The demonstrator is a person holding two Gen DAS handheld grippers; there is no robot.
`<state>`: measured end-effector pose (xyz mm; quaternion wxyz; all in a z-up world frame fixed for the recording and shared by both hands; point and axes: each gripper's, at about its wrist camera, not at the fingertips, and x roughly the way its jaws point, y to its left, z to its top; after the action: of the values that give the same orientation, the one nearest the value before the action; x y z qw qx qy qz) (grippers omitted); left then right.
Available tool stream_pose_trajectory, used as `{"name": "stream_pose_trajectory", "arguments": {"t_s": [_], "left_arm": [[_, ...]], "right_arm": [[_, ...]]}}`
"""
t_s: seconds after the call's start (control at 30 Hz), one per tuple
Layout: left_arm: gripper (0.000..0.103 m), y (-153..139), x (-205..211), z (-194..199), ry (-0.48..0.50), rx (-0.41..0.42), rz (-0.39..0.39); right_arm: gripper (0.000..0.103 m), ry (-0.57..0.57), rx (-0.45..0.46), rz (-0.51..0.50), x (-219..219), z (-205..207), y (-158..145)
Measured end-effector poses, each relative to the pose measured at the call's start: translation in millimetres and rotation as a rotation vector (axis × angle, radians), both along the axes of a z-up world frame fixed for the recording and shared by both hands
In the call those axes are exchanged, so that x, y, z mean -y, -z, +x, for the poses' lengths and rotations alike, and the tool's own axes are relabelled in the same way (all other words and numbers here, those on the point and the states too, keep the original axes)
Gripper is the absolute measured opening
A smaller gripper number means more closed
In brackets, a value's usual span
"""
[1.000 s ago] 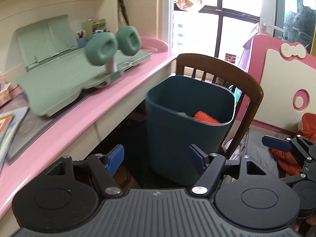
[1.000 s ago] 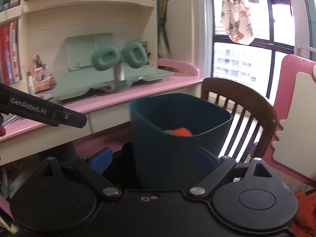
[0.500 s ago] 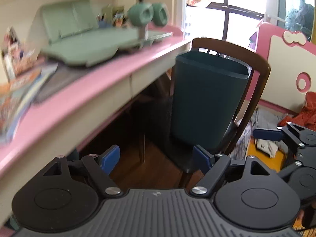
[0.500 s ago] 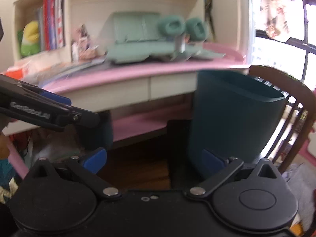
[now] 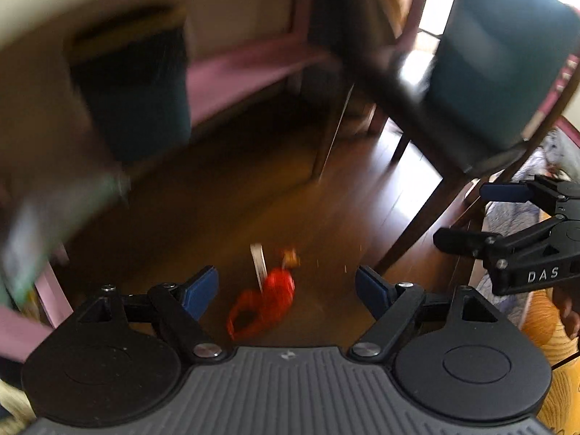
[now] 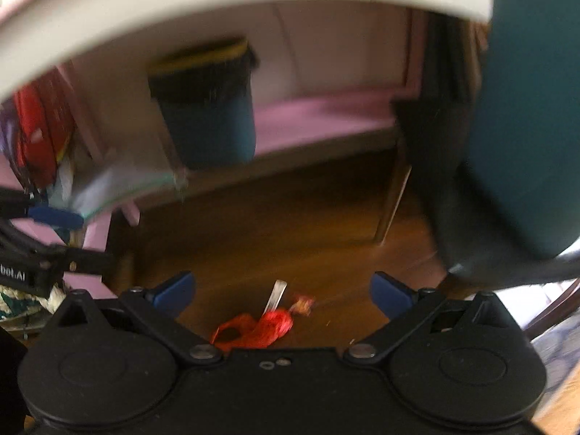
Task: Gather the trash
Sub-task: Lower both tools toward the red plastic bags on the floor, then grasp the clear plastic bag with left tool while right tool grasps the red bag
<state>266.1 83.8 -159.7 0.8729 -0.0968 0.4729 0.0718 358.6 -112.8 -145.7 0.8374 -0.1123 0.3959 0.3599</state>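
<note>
A crumpled red plastic bag (image 5: 268, 301) (image 6: 261, 330) lies on the wooden floor under the desk. Beside it are a thin white strip (image 5: 258, 261) (image 6: 275, 295) and a small orange-brown wrapper (image 5: 290, 257) (image 6: 302, 304). My left gripper (image 5: 286, 290) hangs open above the floor with the red bag showing between its fingers, nothing held. My right gripper (image 6: 282, 290) is open too and empty, with the same trash just ahead. Each gripper shows in the other's view, the right one (image 5: 464, 215) and the left one (image 6: 69, 235). The teal bin (image 5: 500, 54) (image 6: 525, 108) stands on a chair to the right.
Dark wooden chair legs (image 5: 417, 224) stand right of the trash. Under the desk, a second bin with a black liner (image 6: 206, 108) sits on a pink ledge (image 6: 326, 116). The desk's pale front edge (image 6: 217, 7) arches overhead. Cloth lies on the floor at far right (image 5: 507, 217).
Both views have swung down from the desktop and the teal bin to the floor under the desk. The red bag and scraps have come into view. Both grippers' jaws stand slightly wider.
</note>
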Motion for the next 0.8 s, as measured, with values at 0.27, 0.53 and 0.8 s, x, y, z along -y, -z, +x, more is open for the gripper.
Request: {"name": "stream_pose_trajectory", "arguments": {"t_s": [0.27,0.53,0.8], "left_arm": [[0.083,133,-64,4,-0.193,-0.216,-0.130],[0.083,258,-105,2,-0.313,-0.484,-0.172],[0.083,359,-126,-3,-0.440,-0.695,-0.312]], "right_arm": [[0.103,0.074,-0.242,-0.066,-52,39,117],[0.102,0.127,-0.410,-0.136,-87,74,217],[0.101,0.190,-0.522,-0.144,-106,98,298]]}}
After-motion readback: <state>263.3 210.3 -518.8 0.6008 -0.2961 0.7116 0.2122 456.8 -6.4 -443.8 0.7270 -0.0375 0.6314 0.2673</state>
